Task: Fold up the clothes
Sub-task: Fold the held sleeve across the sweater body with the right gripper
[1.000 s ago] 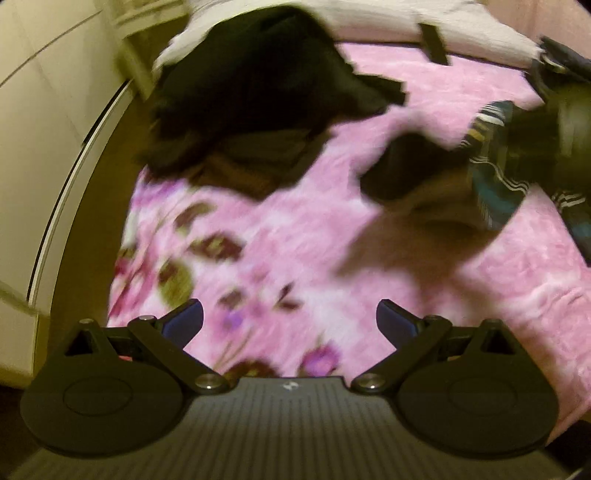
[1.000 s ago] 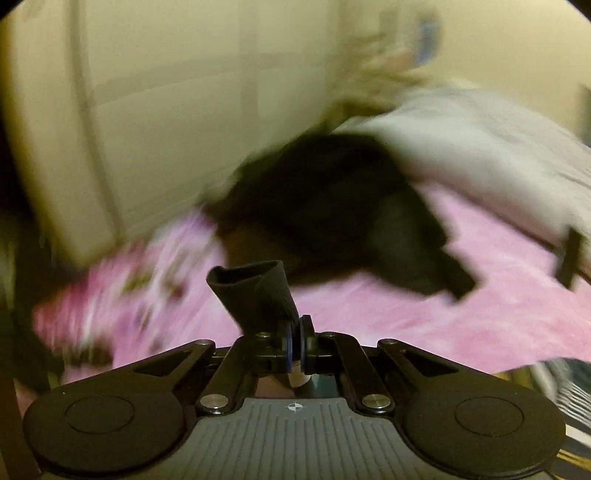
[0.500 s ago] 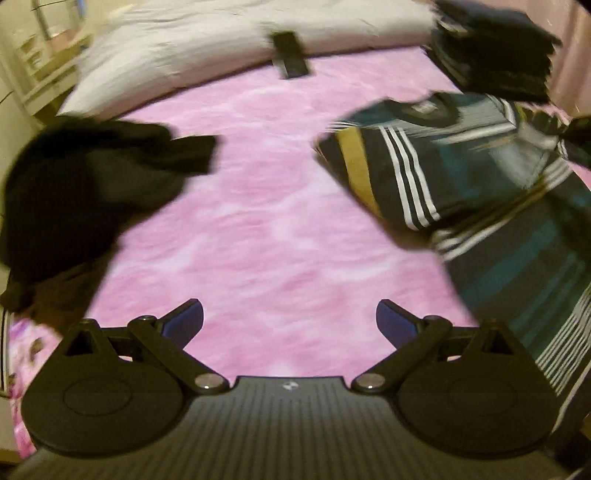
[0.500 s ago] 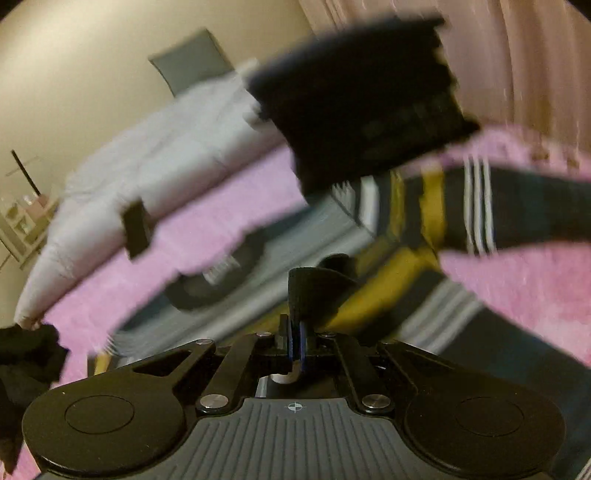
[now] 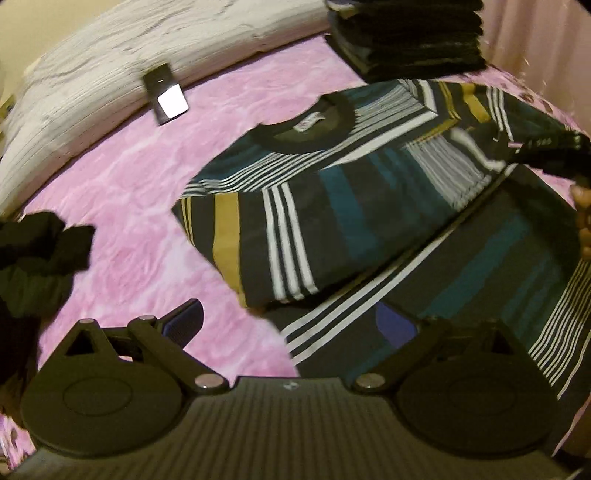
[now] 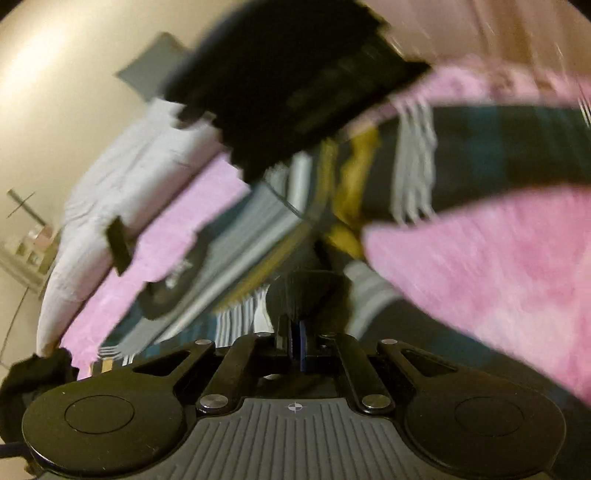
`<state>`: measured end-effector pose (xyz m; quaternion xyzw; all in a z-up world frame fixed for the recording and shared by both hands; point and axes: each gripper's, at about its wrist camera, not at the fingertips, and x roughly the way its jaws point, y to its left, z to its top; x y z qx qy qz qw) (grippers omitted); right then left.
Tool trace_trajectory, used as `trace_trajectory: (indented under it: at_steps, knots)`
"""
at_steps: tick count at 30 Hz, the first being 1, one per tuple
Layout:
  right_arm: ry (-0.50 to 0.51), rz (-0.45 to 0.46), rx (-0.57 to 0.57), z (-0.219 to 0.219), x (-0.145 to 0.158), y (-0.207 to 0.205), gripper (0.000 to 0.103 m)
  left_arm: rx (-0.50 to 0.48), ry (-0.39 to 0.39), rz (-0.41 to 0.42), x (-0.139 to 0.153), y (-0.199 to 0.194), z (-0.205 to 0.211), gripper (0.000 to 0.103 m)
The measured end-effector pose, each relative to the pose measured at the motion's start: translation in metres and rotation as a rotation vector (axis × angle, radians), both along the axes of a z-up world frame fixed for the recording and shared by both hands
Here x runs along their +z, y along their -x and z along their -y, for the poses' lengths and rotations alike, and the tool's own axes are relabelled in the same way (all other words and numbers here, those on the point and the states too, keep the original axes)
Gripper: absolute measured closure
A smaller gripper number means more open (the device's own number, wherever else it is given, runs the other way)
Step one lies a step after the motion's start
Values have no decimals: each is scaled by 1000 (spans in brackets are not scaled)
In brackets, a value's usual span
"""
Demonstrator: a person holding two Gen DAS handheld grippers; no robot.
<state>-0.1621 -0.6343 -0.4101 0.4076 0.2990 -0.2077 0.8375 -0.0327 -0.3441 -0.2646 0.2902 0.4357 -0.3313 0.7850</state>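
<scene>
While the left gripper (image 5: 291,321) hangs over the bed's pink blanket (image 5: 140,192) with its fingers (image 5: 184,319) spread wide and nothing between them, the right gripper (image 6: 295,332) has its fingers pressed together on a dark fold of the striped shirt (image 5: 332,221). That shirt lies partly folded on the blanket, below a stack of dark folded clothes (image 5: 410,33). A crumpled black garment (image 5: 33,251) sits well apart at the left edge.
</scene>
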Motion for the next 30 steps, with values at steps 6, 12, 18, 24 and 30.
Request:
trace_trajectory:
  at_steps: [6, 12, 18, 24, 30]
  knots:
    - [-27, -27, -80, 20, 9, 35, 100, -90, -13, -31, -13, 12, 26, 5]
    - [-3, -117, -273, 83, 18, 108, 69, -208, -2, -47, -25, 14, 79, 5]
    - [-16, -43, -543, 148, 21, 196, 25, -363, 7, -31, -35, 16, 143, 5]
    - [-176, 219, -784, 181, -3, 245, 26, -435, -8, -22, -44, 18, 188, 5]
    - [-183, 212, -929, 193, -3, 262, 88, -456, -33, -17, -50, 21, 202, 5]
